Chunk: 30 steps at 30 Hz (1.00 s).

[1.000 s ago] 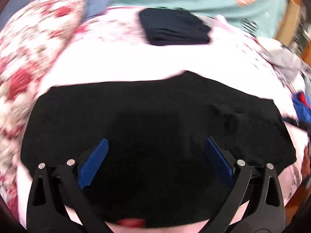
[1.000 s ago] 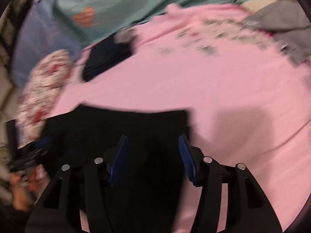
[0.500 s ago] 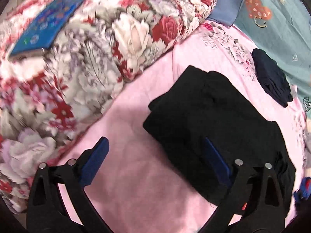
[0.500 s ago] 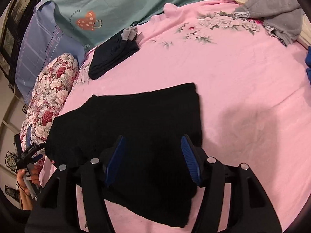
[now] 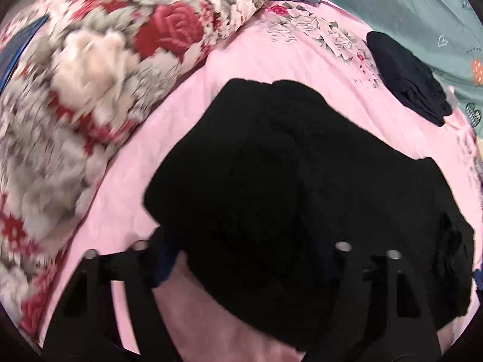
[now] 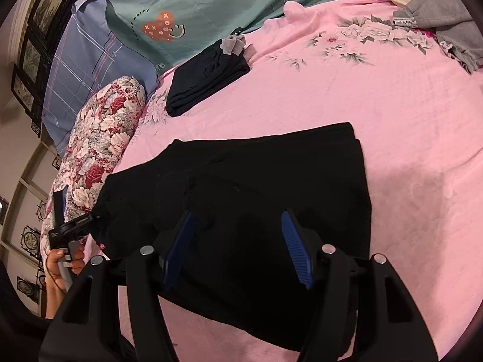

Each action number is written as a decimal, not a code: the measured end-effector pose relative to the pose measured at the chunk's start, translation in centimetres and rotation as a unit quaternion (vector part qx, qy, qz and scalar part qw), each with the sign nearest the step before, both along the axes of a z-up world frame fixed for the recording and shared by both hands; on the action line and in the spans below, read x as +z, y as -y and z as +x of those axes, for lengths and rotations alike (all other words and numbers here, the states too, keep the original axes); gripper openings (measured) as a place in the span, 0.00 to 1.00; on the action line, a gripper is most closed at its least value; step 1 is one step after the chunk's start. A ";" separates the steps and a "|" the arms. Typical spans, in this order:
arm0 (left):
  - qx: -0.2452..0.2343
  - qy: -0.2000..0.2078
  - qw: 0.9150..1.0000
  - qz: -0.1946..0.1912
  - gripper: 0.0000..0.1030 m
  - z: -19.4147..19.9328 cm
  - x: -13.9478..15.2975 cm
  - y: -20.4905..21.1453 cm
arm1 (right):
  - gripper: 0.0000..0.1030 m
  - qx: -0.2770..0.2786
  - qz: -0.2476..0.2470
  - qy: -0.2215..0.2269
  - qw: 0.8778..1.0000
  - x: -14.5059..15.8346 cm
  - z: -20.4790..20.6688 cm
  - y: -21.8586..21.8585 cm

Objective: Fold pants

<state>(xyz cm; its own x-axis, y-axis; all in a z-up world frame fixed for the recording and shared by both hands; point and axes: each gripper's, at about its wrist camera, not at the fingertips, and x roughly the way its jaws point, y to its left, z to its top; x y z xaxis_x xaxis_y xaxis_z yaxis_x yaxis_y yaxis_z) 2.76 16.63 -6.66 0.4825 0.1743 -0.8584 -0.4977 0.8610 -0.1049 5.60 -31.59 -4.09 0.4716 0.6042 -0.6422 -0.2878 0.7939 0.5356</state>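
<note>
Black pants [image 6: 271, 166] lie folded in a wide band on the pink bedsheet [image 6: 392, 96]. Low over their near right part hangs my right gripper [image 6: 238, 241], open, its blue pads apart above the cloth. My left gripper [image 5: 244, 256] is at the left end of the pants [image 5: 286, 166]. Its jaws are closing with the edge of the cloth between them. Only its left blue pad [image 5: 163, 259] shows; the other is lost against the black fabric. In the right wrist view the left gripper [image 6: 75, 226] and the hand [image 6: 60, 265] holding it sit at that same end.
A folded dark garment [image 6: 205, 75] lies further back on the bed, also in the left wrist view [image 5: 407, 75]. A rolled floral quilt [image 5: 105, 75] borders the left side. Grey clothes [image 6: 446, 24] lie at the far right corner. Teal bedding [image 6: 211, 6] and a blue pillow [image 6: 84, 69] line the back.
The left wrist view swung from over the middle of the pants to their left end and dropped closer. Its jaws narrowed around the cloth edge. The right gripper shifted only slightly.
</note>
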 end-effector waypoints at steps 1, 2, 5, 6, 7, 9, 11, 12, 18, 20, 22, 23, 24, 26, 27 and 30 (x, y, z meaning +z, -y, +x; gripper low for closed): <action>-0.008 0.000 1.000 0.002 0.45 0.5 0.0 0.3 | 0.60 -0.001 0.003 -0.001 1.000 0.0 0.0 0.0; -0.011 0.000 1.000 0.006 0.39 0.8 0.3 0.7 | 0.60 -0.001 0.006 -0.001 1.000 -0.1 0.0 0.0; -0.037 0.007 0.996 0.077 0.24 0.3 2.1 3.1 | 0.60 0.008 0.032 -0.011 0.999 -0.1 -0.2 0.2; -0.044 0.011 0.994 0.096 0.23 0.1 2.9 3.9 | 0.60 0.013 0.040 -0.010 0.999 -0.1 -0.3 0.3; -0.050 0.020 0.993 0.105 0.22 -0.2 3.7 4.4 | 0.60 0.015 0.045 -0.006 0.999 0.0 -0.4 0.3; -0.069 0.052 0.990 0.108 0.22 -0.8 6.2 5.6 | 0.60 0.017 0.052 0.004 0.999 0.3 -0.6 0.6; -0.105 0.089 0.986 0.098 0.22 -1.2 9.2 7.5 | 0.60 0.016 0.061 0.008 0.998 0.3 -0.6 0.9; -0.123 0.104 0.983 0.093 0.22 -1.1 10.4 8.5 | 0.60 0.015 0.067 0.009 0.998 0.3 -0.7 1.2; -0.241 0.126 0.962 0.027 0.24 2.5 12.0 15.9 | 0.60 -0.004 0.117 -0.003 0.993 -0.2 -0.9 3.7; -0.269 0.113 0.956 0.010 0.28 4.2 10.6 18.6 | 0.60 -0.018 0.133 -0.005 0.991 -0.3 -1.2 5.0; -0.302 0.089 0.949 -0.019 0.63 5.6 8.2 21.5 | 0.60 -0.028 0.136 -0.005 0.990 -0.3 -1.4 5.7; -0.319 0.073 0.944 -0.043 0.77 6.4 6.7 23.1 | 0.60 -0.035 0.138 -0.006 0.990 -0.4 -1.6 6.1; -0.328 0.053 0.941 -0.054 0.88 7.0 5.4 24.2 | 0.61 -0.038 0.139 -0.008 0.990 -0.4 -1.6 6.3; -0.348 0.019 0.935 -0.063 0.88 7.1 3.6 26.1 | 0.71 -0.046 0.133 -0.012 0.990 -0.6 -1.7 6.5; -0.355 0.014 0.933 -0.057 0.88 7.0 3.4 26.6 | 0.72 -0.046 0.130 -0.013 0.990 -0.6 -1.7 6.4; -0.372 0.040 0.926 -0.058 0.89 5.9 4.9 25.9 | 0.72 -0.034 0.129 -0.016 0.991 -0.6 -1.4 5.9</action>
